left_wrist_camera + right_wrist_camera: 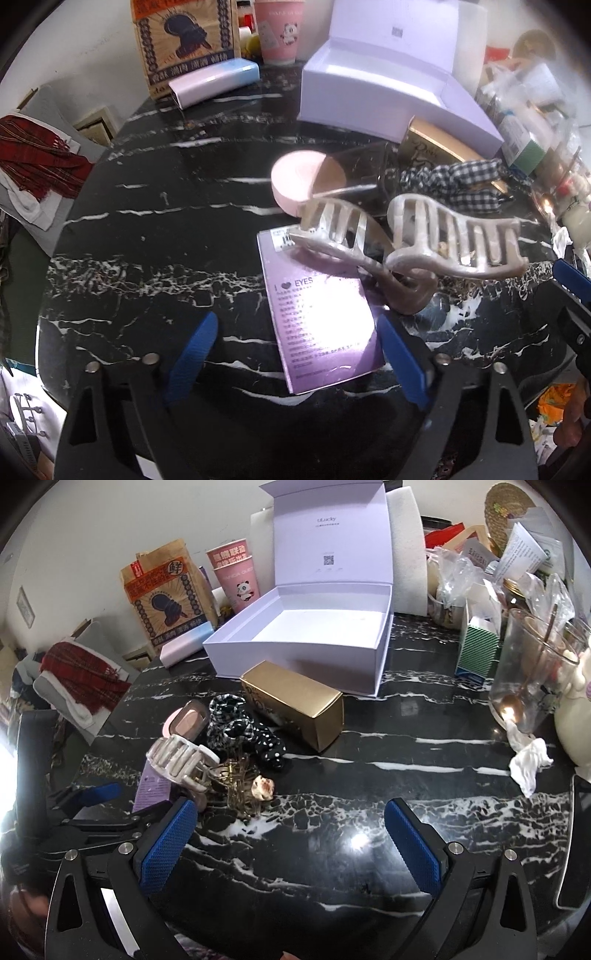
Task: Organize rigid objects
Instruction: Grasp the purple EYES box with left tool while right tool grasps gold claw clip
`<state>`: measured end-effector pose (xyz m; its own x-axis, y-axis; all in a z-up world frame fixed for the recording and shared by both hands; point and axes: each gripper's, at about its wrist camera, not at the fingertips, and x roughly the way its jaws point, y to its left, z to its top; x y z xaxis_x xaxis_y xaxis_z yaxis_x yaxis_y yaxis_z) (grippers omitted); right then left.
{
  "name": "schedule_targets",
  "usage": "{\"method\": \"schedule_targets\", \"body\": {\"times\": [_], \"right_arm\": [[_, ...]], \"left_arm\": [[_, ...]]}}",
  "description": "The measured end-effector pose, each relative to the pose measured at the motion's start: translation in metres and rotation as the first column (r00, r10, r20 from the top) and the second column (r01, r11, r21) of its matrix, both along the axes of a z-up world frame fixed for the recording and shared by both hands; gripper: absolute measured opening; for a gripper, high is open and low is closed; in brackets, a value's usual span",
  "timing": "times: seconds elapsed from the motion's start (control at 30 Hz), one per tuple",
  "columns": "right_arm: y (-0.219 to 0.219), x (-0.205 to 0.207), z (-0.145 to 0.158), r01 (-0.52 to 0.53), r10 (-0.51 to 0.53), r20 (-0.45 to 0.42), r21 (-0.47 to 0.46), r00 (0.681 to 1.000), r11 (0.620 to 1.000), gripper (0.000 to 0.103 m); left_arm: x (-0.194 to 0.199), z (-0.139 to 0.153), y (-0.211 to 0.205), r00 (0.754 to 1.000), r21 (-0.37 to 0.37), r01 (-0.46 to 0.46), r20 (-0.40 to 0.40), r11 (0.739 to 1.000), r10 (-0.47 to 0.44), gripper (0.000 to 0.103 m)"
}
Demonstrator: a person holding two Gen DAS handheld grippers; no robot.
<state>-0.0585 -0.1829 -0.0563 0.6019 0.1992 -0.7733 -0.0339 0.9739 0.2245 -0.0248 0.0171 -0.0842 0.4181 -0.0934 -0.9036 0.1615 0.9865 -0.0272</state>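
One flat purple printed box (325, 325) lies on the black white-veined marble table (147, 258), between the left gripper (297, 356)'s open blue pads, which do not touch it. A pearly hair claw (406, 236) rests across the box's far end, and the right gripper (288, 843) stands open and empty over bare marble, with the open lavender box (306, 642) beyond.

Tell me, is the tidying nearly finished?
No, it has barely started. Done: nothing, the open white box is empty. In hand: the left gripper, jaws open, straddles the purple box. Left: the hair claw, gold box and pink compact lie on the table.
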Motion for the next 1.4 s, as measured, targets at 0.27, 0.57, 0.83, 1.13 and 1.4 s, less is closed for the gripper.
{"method": "schedule_targets", "body": {"times": [0.27, 0.57, 0.83, 1.13, 1.4], "right_arm": [[0.014, 0.015, -0.012, -0.079, 0.079, 0.001, -0.003, 0.997, 0.997, 0.093], [0.036, 0.027, -0.022, -0.175, 0.175, 0.01, -0.027, 0.985, 0.984, 0.063], [0.047, 0.032, -0.028, -0.216, 0.218, 0.022, -0.067, 0.976, 0.974, 0.034], [0.037, 0.023, -0.024, -0.21, 0.212, 0.041, -0.054, 0.976, 0.976, 0.026], [0.017, 0.006, -0.021, -0.164, 0.165, 0.04, -0.009, 0.986, 0.986, 0.022]], "left_arm": [[0.004, 0.003, 0.004, 0.999, 0.007, 0.002, 0.048, 1.0, -0.003, 0.052], [0.007, 0.004, 0.013, 0.999, -0.012, 0.009, 0.047, 1.0, -0.009, 0.052], [0.008, 0.005, 0.032, 0.998, -0.038, -0.053, 0.029, 0.998, 0.054, 0.052], [0.007, 0.016, 0.043, 0.993, -0.055, -0.098, 0.056, 0.994, 0.101, 0.051], [0.0, 0.028, 0.046, 0.991, -0.074, -0.105, 0.08, 0.992, 0.111, 0.051]]}}
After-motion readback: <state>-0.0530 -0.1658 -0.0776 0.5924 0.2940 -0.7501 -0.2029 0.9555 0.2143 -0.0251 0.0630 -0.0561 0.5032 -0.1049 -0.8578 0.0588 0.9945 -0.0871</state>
